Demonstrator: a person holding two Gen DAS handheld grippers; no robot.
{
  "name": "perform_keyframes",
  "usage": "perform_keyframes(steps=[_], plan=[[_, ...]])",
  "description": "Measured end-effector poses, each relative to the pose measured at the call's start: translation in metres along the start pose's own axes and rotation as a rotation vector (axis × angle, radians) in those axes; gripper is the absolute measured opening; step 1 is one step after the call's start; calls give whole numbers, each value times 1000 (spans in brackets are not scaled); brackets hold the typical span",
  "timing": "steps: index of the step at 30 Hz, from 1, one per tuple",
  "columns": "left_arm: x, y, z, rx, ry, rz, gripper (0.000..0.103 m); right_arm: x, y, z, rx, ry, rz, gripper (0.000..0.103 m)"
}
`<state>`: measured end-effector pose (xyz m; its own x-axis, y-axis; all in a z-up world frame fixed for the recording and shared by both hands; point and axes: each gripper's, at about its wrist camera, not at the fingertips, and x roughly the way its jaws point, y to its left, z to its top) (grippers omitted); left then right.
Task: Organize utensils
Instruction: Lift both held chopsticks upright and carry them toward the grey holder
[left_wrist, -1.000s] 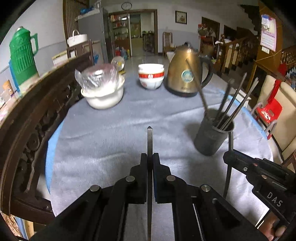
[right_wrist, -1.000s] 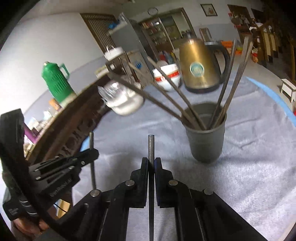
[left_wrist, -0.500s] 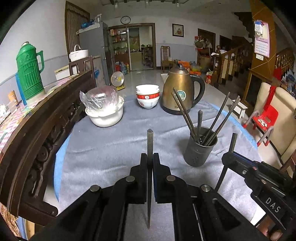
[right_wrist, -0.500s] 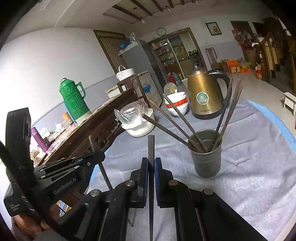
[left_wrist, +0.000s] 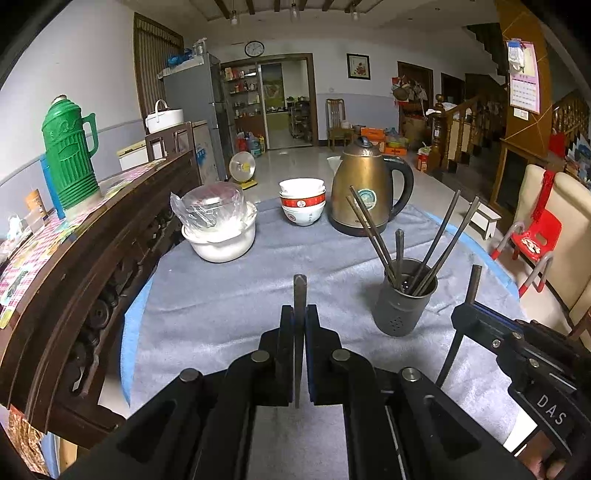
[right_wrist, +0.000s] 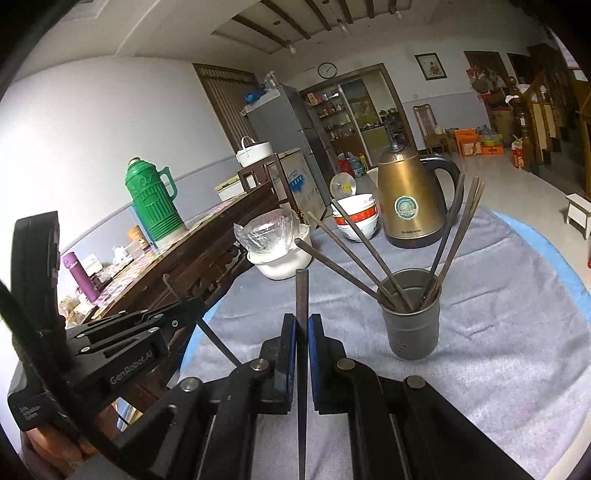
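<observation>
each hand-held gripper (left_wrist: 299, 325) (right_wrist: 302, 332) pinches a chopstick (left_wrist: 299, 295) (right_wrist: 301, 291) upright, near the holder (left_wrist: 404, 299).

Grey-white walls, wall clock (left_wrist: 254, 48) above doorway, glossy floor, wooden staircase (left_wrist: 461, 122) right

"DAS" stands on the right gripper (left_wrist: 466, 312); "GenRobot.AI" on the left gripper (right_wrist: 195, 306)

Left claw (left_wrist: 299, 325) clamped on a thin dark stick (left_wrist: 299, 295), held upright. Right claw (right_wrist: 302, 332) likewise pinching another stick (right_wrist: 302, 291), raised alongside, fingers level.
</observation>
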<state>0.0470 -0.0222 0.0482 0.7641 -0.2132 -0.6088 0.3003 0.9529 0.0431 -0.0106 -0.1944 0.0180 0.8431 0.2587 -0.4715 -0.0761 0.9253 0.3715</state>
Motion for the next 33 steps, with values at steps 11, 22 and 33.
perform_keyframes(steps=[11,22,33], plan=[[1,8,-1,-1,-4,23,5,3,3,4,-6,6,-7,7],[1,12,-1,2,-11,31,5,4,9,13,-23,-9,-22,7],[1,8,2,10,-10,25,5,-4,6,20,-21,-34,-20,7]])
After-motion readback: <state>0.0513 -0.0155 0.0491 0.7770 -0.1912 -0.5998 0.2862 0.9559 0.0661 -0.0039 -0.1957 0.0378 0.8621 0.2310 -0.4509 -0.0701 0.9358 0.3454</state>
